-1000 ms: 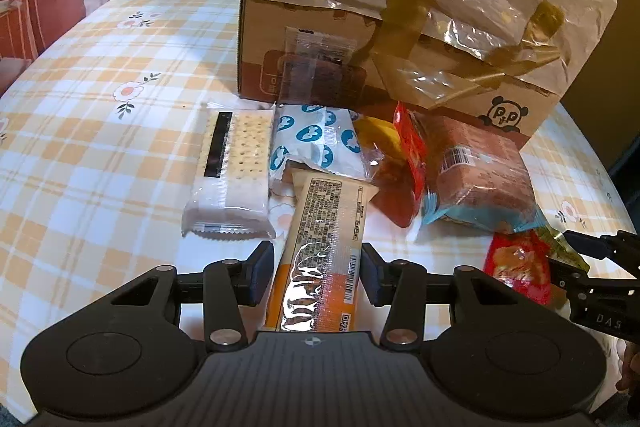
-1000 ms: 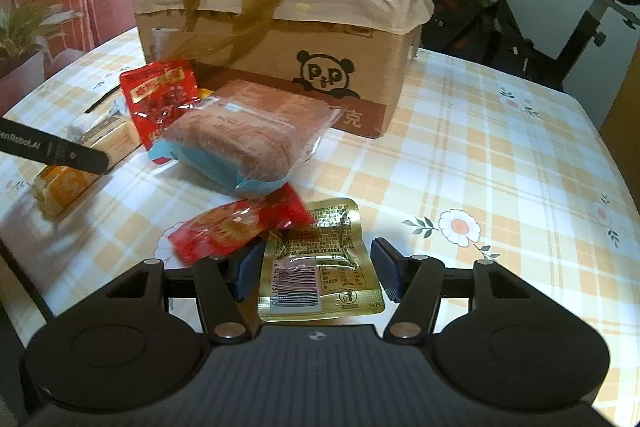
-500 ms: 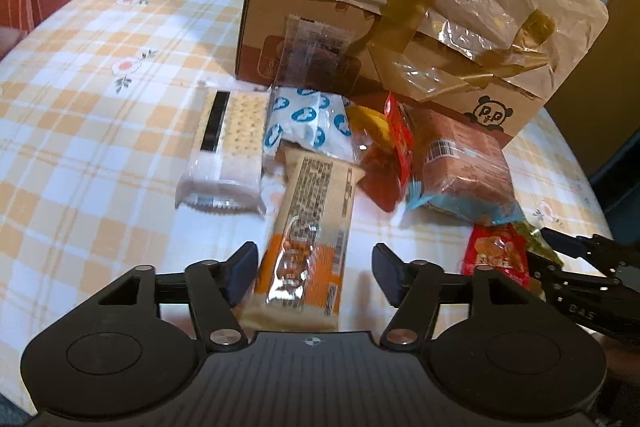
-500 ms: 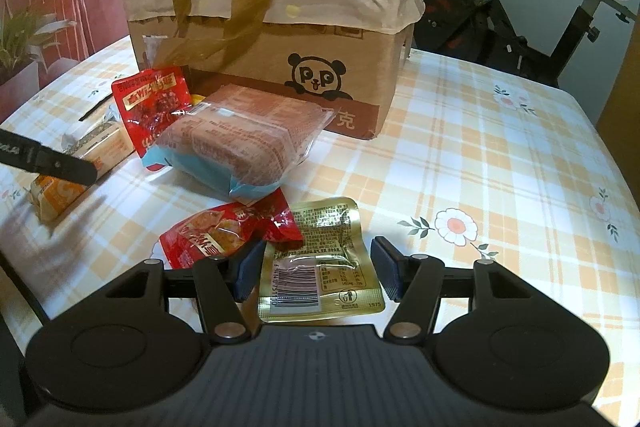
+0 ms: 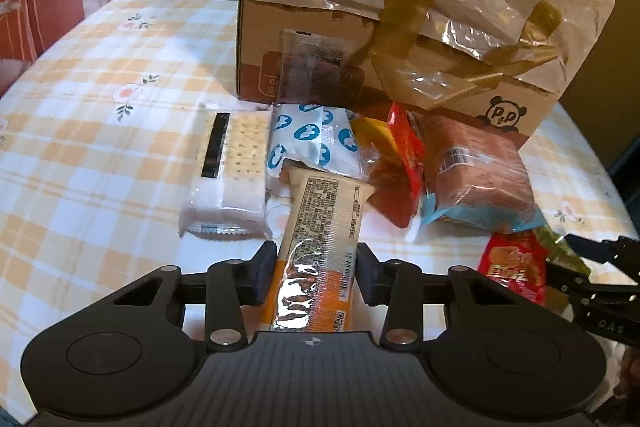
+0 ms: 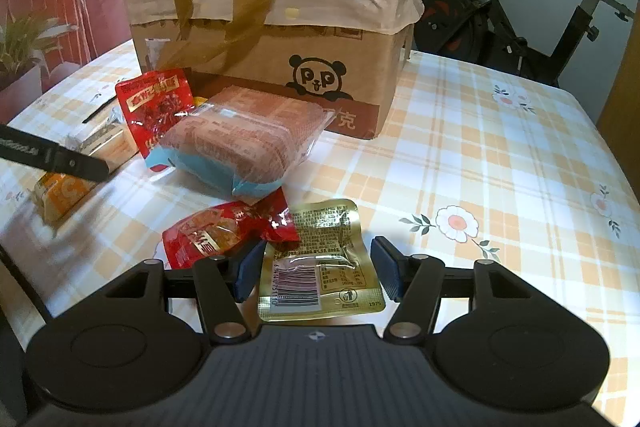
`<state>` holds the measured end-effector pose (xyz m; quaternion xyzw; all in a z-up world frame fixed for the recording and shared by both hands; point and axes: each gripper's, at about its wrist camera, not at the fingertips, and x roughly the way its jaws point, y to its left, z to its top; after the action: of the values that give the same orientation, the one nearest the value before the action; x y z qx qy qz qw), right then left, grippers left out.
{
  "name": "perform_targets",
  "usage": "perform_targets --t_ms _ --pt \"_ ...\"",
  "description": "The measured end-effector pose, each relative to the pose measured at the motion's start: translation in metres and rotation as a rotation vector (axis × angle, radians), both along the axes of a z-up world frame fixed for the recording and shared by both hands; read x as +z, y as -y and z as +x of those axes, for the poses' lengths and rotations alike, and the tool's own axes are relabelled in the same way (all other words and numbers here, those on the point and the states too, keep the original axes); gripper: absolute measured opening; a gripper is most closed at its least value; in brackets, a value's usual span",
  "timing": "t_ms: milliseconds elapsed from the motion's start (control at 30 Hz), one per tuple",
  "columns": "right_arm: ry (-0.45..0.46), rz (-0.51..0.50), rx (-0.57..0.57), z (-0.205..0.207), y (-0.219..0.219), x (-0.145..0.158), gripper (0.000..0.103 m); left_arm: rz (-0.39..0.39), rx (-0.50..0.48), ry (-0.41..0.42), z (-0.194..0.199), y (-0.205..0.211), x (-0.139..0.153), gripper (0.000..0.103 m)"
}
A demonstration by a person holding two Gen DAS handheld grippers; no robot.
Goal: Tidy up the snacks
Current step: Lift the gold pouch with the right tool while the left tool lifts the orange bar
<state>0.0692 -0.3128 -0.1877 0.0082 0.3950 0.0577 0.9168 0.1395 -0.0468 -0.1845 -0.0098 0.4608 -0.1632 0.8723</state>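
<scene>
On the checked bench (image 5: 80,155), before the paper-covered cardboard box (image 5: 400,27), the snack packets lie heaped. The left tongs (image 5: 316,269), jaws just closing, now press both sides of the orange snack bar (image 5: 320,247); lift it straight to spare its neighbours. The right tongs (image 6: 318,269) stand part-open astride the gold sachet (image 6: 320,267), pads apparently clear.

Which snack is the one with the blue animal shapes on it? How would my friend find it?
Start at the big cardboard box with the panda on it. Just in front of its corner, on the checked tablecloth, lies a white packet between the clear pack of pale crackers and a red bag. It is the only white wrapper dotted with blue ovals.
</scene>
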Motion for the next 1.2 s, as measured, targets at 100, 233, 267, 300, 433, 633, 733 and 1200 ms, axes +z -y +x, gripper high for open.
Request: perform_targets --t_ms 100,233,267,300,433,633,733,1200 --pt "-0.004 -0.003 0.008 -0.003 0.000 0.000 0.062 -0.016 0.002 0.002 -0.002 -0.003 0.000 0.043" --pt "0.000 -0.008 0.016 -0.002 -0.001 -0.001 0.064 -0.027 0.002 0.009 -0.004 -0.004 -0.001 0.043" --pt "0.002 -0.007 0.018 -0.002 -0.001 -0.001 0.065 -0.031 0.003 0.008 -0.004 -0.005 -0.001 0.043" --pt "0.004 -0.003 0.020 -0.001 0.000 -0.002 0.064 -0.036 0.004 0.006 -0.003 -0.005 -0.001 0.043" --pt "0.006 0.000 0.019 0.002 0.003 -0.001 0.057 -0.055 -0.011 0.009 -0.007 -0.006 0.002 0.041" --pt "0.012 0.003 -0.019 0.000 0.011 0.004 0.056 -0.072 -0.033 0.050 -0.014 -0.003 0.011 0.040" --pt "0.018 -0.009 -0.036 0.000 0.015 0.006 0.056 -0.078 -0.037 0.064 -0.015 -0.003 0.014 0.040" --pt "0.076 -0.031 -0.066 0.000 0.024 0.023 0.056 -0.087 -0.044 0.113 -0.020 -0.003 0.023 0.038"
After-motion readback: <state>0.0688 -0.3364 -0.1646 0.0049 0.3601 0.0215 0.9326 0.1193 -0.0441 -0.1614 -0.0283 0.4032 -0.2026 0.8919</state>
